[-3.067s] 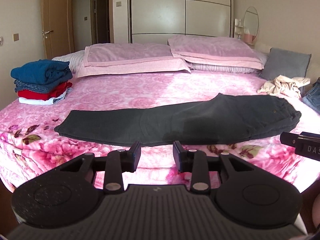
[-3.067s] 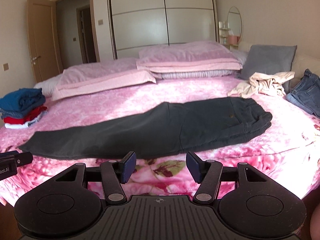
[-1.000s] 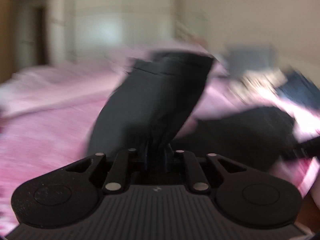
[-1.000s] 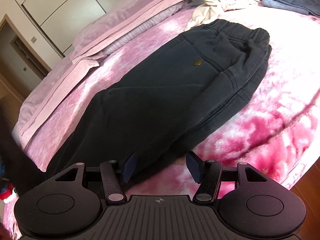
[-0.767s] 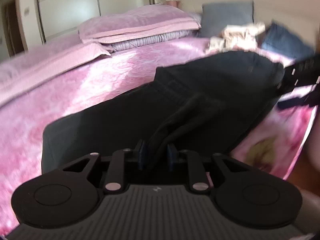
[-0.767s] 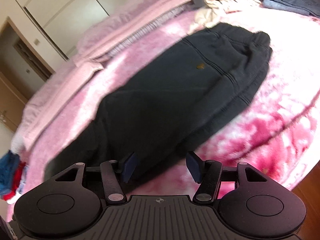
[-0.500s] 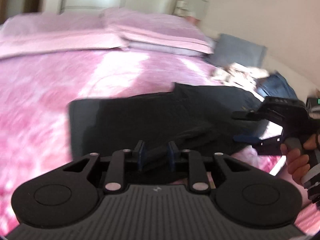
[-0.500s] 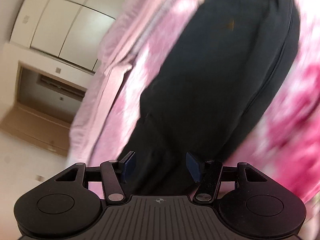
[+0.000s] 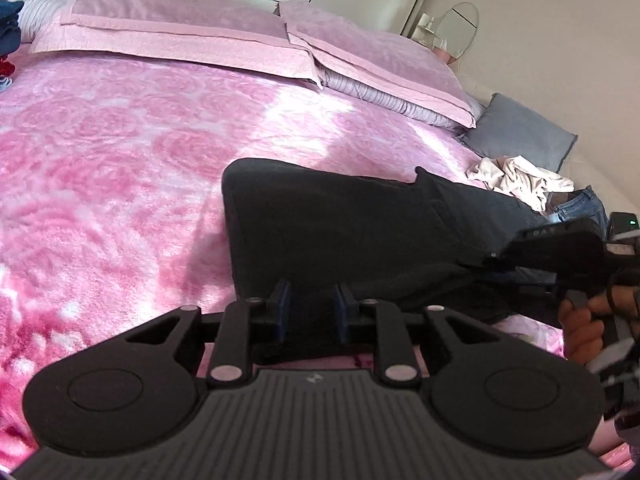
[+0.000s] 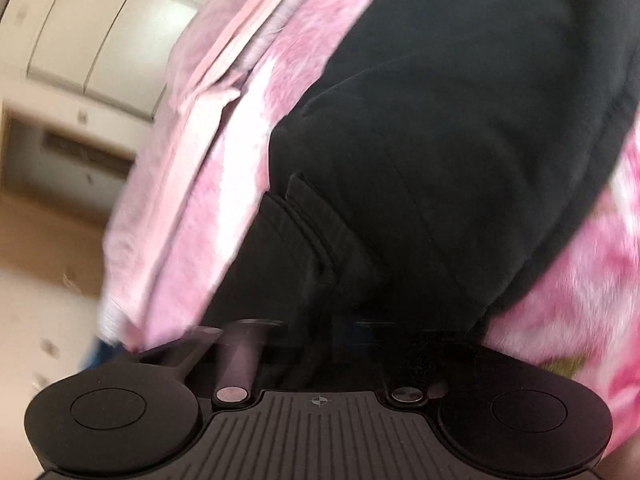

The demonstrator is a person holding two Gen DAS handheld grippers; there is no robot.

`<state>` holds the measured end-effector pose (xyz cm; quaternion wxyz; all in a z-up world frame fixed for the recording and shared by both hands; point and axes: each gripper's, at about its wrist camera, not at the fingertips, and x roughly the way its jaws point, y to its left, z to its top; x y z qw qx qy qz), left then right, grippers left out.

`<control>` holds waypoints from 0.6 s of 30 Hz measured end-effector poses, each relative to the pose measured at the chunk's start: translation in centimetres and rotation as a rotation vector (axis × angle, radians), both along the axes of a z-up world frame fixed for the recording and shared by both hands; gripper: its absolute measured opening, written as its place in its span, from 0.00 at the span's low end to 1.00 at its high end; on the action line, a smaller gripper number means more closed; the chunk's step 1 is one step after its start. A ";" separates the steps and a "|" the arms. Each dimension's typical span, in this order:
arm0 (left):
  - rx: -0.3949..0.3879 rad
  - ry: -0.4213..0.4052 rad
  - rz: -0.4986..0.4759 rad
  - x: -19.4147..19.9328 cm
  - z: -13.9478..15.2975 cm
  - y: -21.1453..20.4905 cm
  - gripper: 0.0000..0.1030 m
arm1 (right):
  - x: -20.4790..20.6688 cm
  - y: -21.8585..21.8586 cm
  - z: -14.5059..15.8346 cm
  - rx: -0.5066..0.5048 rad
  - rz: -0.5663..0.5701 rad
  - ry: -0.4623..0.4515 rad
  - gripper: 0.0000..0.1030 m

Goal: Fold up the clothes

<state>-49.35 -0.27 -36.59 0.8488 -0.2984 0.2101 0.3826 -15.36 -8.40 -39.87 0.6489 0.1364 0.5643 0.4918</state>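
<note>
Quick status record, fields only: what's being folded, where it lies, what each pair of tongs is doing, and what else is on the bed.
garment: black trousers, leg end folded back over the upper part
surface: pink floral blanket
left tongs: closing, trouser fabric between them at the near edge
right tongs: closing, blurred; dark cloth lies at them, grip not clear
right hand: visible at the right edge of the left view
other clothes: cream garment and blue jeans, unfolded, by the grey cushion
pillows: at the head of the bed
</note>
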 end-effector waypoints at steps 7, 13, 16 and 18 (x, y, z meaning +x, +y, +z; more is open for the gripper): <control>0.000 0.030 -0.008 0.2 0.1 0.2 0.14 | -1.1 -1.6 -0.1 -0.044 0.037 -0.145 0.09; 0.035 0.094 -0.016 0.6 1.2 -0.1 0.13 | -1.0 -1.8 0.7 -0.075 0.081 -0.235 0.26; 0.077 0.114 -0.032 0.7 2.2 -0.3 0.13 | -2.9 -3.2 3.3 -0.087 0.053 -0.447 0.37; 0.103 0.153 -0.055 1.5 2.2 -0.4 0.13 | -4.5 -3.3 4.1 -0.058 0.083 -0.605 0.37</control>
